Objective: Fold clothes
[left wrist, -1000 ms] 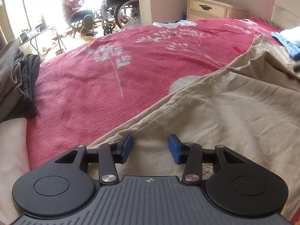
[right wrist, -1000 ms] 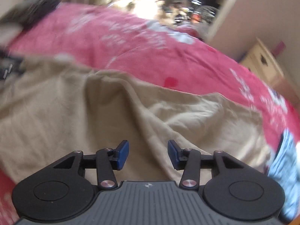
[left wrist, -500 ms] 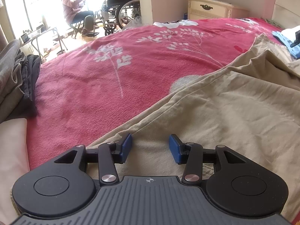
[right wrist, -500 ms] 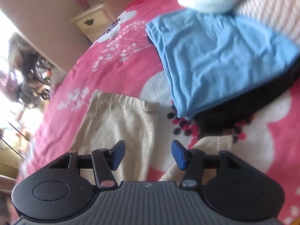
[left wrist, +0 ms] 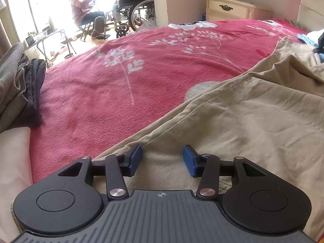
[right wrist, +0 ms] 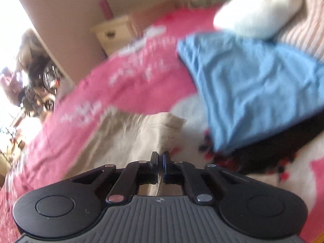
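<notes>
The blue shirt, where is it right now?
In the right wrist view, the blue shirt lies folded on the right side of the pink blanket, under a white pillow and just right of the tan pants.

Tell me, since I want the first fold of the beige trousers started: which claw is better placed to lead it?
Right, probably. The right claw is shut on the hem of the beige trousers. The left claw sits open over the cloth, pads apart, gripping nothing.

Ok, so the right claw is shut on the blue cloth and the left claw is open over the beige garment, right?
Not quite: the right wrist view shows the right claw shut on the beige garment's edge; the blue cloth lies beside it, untouched. The left claw is open over the beige fabric.
</notes>
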`<action>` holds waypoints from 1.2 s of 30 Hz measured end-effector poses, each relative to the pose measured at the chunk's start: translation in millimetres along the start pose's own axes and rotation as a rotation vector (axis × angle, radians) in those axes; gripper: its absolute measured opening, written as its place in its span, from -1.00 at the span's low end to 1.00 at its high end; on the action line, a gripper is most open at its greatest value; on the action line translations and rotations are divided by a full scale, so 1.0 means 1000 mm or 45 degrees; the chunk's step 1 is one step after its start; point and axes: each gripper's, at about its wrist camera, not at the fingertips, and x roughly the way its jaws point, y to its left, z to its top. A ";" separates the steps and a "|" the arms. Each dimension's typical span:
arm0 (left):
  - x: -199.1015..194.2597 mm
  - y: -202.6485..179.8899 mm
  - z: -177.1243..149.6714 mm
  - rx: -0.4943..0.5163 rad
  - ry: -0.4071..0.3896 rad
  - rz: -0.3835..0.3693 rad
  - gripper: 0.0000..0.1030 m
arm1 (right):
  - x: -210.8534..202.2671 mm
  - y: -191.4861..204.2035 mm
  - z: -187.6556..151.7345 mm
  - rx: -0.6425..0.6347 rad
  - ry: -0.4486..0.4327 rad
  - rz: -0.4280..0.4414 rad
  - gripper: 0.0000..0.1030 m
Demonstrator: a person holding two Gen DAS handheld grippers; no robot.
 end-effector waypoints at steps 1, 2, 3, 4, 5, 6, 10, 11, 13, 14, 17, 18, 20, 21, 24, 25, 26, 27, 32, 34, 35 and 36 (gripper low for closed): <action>0.000 0.000 0.000 0.000 -0.001 0.000 -0.10 | -0.003 -0.004 0.002 -0.005 -0.025 -0.023 -0.94; 0.000 0.000 0.000 0.000 -0.001 0.000 -0.10 | -0.004 -0.009 0.003 0.002 -0.034 -0.055 -0.94; 0.000 0.000 0.000 0.001 -0.002 0.000 -0.10 | -0.003 -0.015 0.004 0.012 -0.036 -0.085 -0.94; 0.000 0.000 -0.001 0.003 -0.003 -0.001 -0.10 | 0.001 -0.021 0.003 0.031 -0.015 -0.110 -0.94; 0.000 0.000 -0.001 0.005 -0.005 -0.002 -0.10 | 0.004 -0.026 0.003 0.045 0.002 -0.131 -0.94; 0.000 0.000 -0.001 0.008 -0.006 -0.004 -0.10 | 0.006 -0.028 0.001 0.043 0.006 -0.141 -0.94; 0.000 0.000 -0.001 0.004 -0.007 -0.007 -0.10 | 0.015 -0.028 -0.004 0.025 0.022 -0.190 -0.94; 0.000 0.000 -0.001 0.004 -0.008 -0.006 -0.10 | 0.016 -0.029 -0.003 0.038 0.035 -0.199 -0.94; 0.000 -0.001 -0.001 0.003 -0.009 -0.004 -0.10 | 0.016 -0.031 -0.001 0.063 0.050 -0.218 -0.89; 0.000 0.000 -0.001 0.002 -0.010 -0.006 -0.10 | 0.016 -0.031 0.001 0.078 0.054 -0.217 -0.87; 0.000 0.000 -0.002 -0.001 -0.013 -0.010 -0.10 | 0.005 -0.028 0.002 0.112 -0.008 -0.201 -0.65; 0.000 0.000 -0.002 -0.002 -0.014 -0.010 -0.10 | -0.002 -0.026 0.001 0.113 -0.050 -0.201 -0.59; 0.000 0.000 -0.002 0.000 -0.016 -0.009 -0.10 | -0.015 -0.017 -0.002 0.091 -0.154 -0.210 -0.59; 0.000 0.000 -0.002 0.000 -0.016 -0.009 -0.10 | -0.020 -0.012 -0.002 0.064 -0.192 -0.206 -0.59; 0.000 0.001 -0.002 -0.001 -0.016 -0.010 -0.10 | -0.029 0.009 -0.003 -0.031 -0.224 -0.129 -0.59; 0.000 0.000 -0.002 -0.001 -0.016 -0.009 -0.10 | -0.029 0.016 -0.004 -0.073 -0.206 -0.074 -0.59; 0.000 0.000 -0.002 -0.001 -0.016 -0.007 -0.10 | -0.028 0.024 -0.005 -0.114 -0.172 -0.014 -0.59; 0.000 0.000 -0.002 -0.001 -0.016 -0.006 -0.10 | -0.020 0.031 -0.006 -0.151 -0.087 0.054 -0.59; -0.001 0.000 -0.002 -0.002 -0.011 -0.009 -0.09 | 0.034 0.057 -0.021 -0.262 0.209 0.073 -0.59; 0.000 0.001 -0.001 -0.001 -0.010 -0.010 -0.09 | 0.058 0.056 -0.015 -0.244 0.236 0.037 -0.60; 0.000 0.001 -0.001 -0.002 -0.009 -0.010 -0.09 | 0.065 0.054 -0.007 -0.235 0.209 0.034 -0.60; 0.000 0.000 -0.001 -0.002 -0.008 -0.009 -0.09 | 0.073 0.052 0.000 -0.227 0.183 0.025 -0.61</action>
